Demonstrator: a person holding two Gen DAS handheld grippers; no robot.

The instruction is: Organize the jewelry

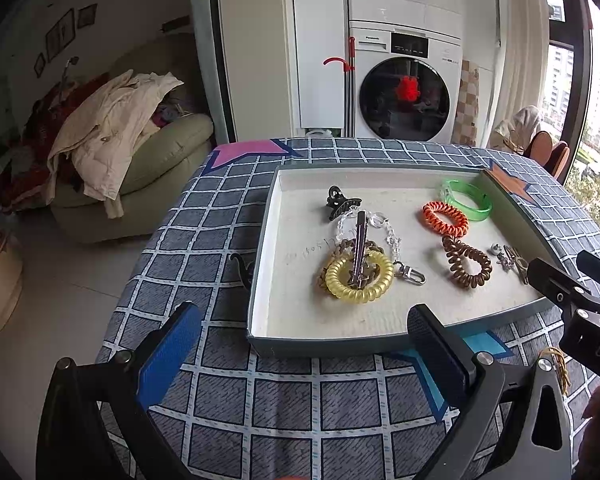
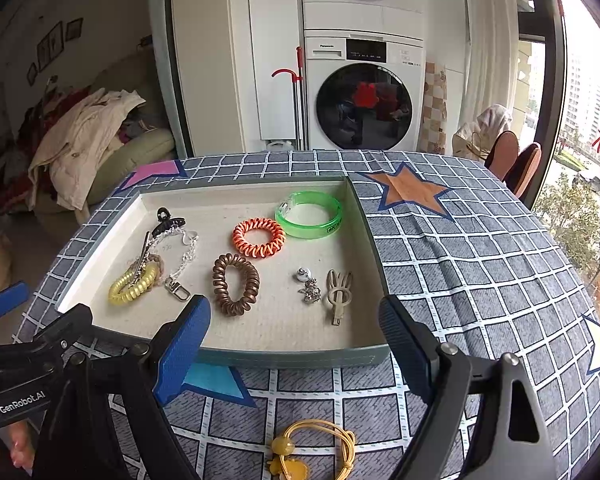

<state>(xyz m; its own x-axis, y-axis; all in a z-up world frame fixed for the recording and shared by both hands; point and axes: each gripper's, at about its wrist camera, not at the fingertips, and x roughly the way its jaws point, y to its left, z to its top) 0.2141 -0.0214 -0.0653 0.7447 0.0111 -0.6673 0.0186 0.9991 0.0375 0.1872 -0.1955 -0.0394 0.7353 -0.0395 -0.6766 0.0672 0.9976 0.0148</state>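
One yellow hair tie (image 2: pixel 314 450) lies on the tablecloth (image 2: pixel 480 264), just short of the tray (image 2: pixel 292 356), below the right gripper (image 2: pixel 296 344). Both grippers, left (image 1: pixel 304 344) included, gape wide and empty. It looks light, soft and floppy; pinching the cord near its bead should hold best.

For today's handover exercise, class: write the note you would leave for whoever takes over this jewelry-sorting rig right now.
Left gripper: open, empty, hovering before the tray's near wall.
Right gripper: open, empty, at the tray's near edge.
In the tray: green bangle, orange coil tie, brown coil tie, yellow coil tie with a clip across it, black claw clip, silver chain, beige clip.
Left: yellow cord hair tie lies on the tablecloth, outside the tray, nearest the right gripper. A dark item left of the tray is unclear.
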